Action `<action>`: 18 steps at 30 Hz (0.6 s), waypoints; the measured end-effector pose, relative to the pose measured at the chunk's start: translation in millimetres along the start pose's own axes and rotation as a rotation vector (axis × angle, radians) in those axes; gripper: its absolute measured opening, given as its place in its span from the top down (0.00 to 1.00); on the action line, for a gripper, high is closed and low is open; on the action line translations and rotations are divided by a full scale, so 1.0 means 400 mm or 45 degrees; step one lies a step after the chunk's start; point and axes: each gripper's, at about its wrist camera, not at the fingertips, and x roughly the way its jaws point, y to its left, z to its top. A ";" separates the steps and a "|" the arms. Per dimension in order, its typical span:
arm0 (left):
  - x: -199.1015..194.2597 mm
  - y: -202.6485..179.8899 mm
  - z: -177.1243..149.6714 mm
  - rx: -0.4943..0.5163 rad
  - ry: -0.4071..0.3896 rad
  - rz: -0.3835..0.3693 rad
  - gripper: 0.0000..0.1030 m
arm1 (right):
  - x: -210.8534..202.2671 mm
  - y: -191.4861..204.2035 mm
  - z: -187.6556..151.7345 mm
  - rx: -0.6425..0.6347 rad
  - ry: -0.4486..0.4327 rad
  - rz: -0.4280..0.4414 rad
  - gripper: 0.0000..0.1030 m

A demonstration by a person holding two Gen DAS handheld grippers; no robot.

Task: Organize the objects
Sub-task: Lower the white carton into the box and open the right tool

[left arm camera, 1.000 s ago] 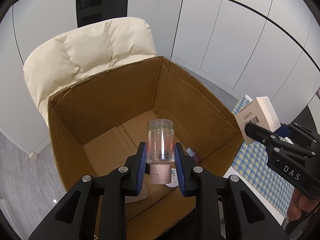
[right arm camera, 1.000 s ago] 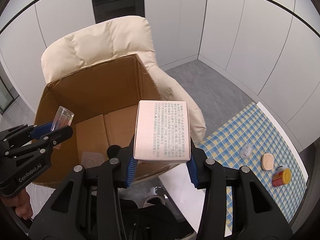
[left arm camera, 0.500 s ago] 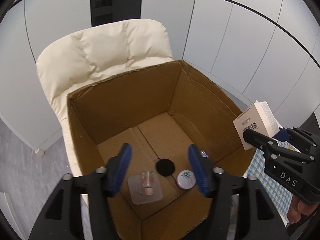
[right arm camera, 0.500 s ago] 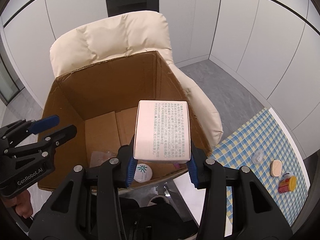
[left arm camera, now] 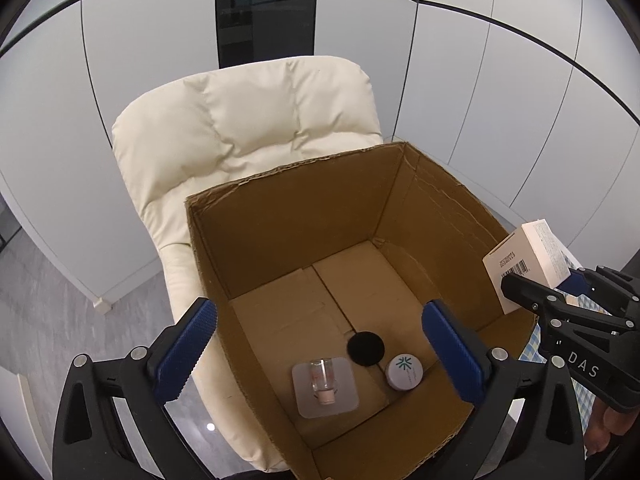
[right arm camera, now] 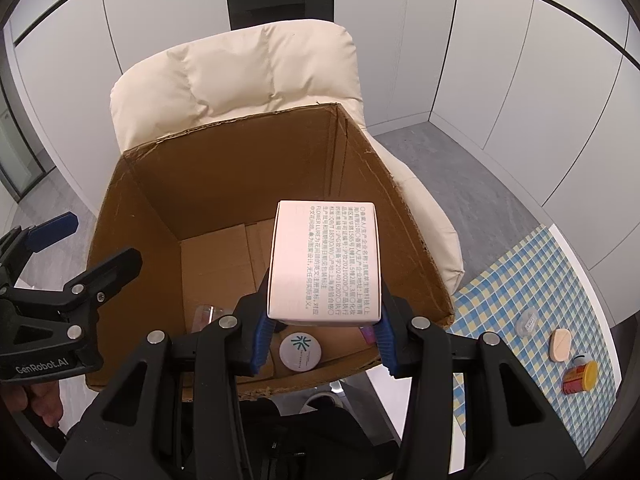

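Nearest us, our left gripper [left arm camera: 320, 344] has just been opening and now stands at full spread with nothing between its blue pads [left arm camera: 186, 346], hovering over the near rim of the cardboard box [left arm camera: 280, 216], presumably so the drop lands inside. Below it, at six o'clock on the box floor, the clear glass bottle [left arm camera: 323, 376] lies on its side on a translucent square sheet [left arm camera: 325, 390]; a round white tin [left arm camera: 404, 372] and a black disc [left arm camera: 365, 349] sit toward four o'clock. Our right gripper [right arm camera: 320, 332] clamps a white printed carton [right arm camera: 324, 260] above the opening, ready, we judge, to go in next. Beyond, a cream padded chair [left arm camera: 248, 120] carries the box.
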 end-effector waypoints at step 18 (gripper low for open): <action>-0.021 0.075 -0.011 -0.065 -0.010 0.022 0.01 | 0.026 0.073 0.024 -0.048 0.010 0.044 0.56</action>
